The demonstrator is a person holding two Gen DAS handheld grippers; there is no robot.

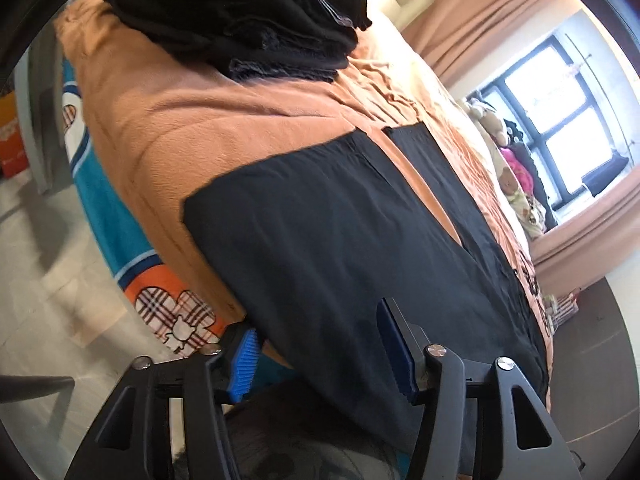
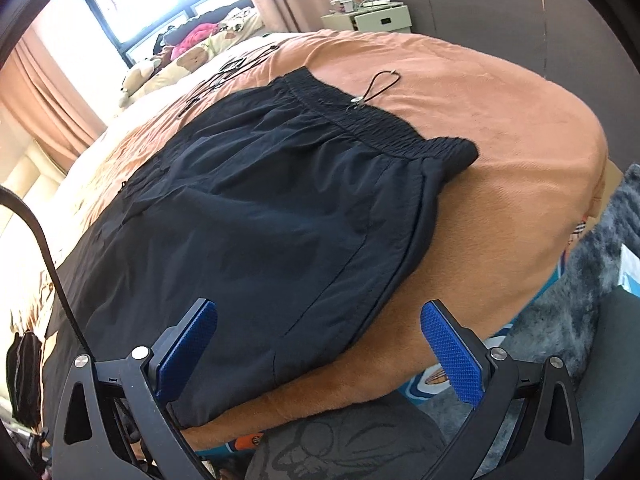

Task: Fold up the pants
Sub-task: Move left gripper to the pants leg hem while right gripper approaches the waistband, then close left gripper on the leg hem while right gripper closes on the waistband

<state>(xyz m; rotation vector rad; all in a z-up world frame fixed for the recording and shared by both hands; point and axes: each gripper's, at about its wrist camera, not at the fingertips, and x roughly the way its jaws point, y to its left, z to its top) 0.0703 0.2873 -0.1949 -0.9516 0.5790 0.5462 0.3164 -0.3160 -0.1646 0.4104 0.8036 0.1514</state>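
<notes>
Black pants (image 1: pixel 340 216) lie flat on an orange blanket (image 1: pixel 168 128), their two legs running away side by side in the left wrist view. Low over the near edge of the near leg, my left gripper (image 1: pixel 320 360) is open: its left pad (image 1: pixel 246 364) sits just off the cloth and its right pad (image 1: pixel 394 354) stands above it. The right wrist view shows the pants' upper part (image 2: pixel 256 208), with the elastic waistband (image 2: pixel 376 128) and a drawstring loop (image 2: pixel 380 84) at the far right. My right gripper (image 2: pixel 320 350) is open wide over the pants' near edge, nothing pinched.
A stack of folded dark clothes (image 1: pixel 240 12) rests on the far left end of the bed. Plush toys (image 2: pixel 160 68) lie along the window side, and a pale nightstand (image 2: pixel 368 16) stands beyond the bed. A person's printed dark clothing (image 2: pixel 340 448) and a black cable (image 2: pixel 52 264) are close to me.
</notes>
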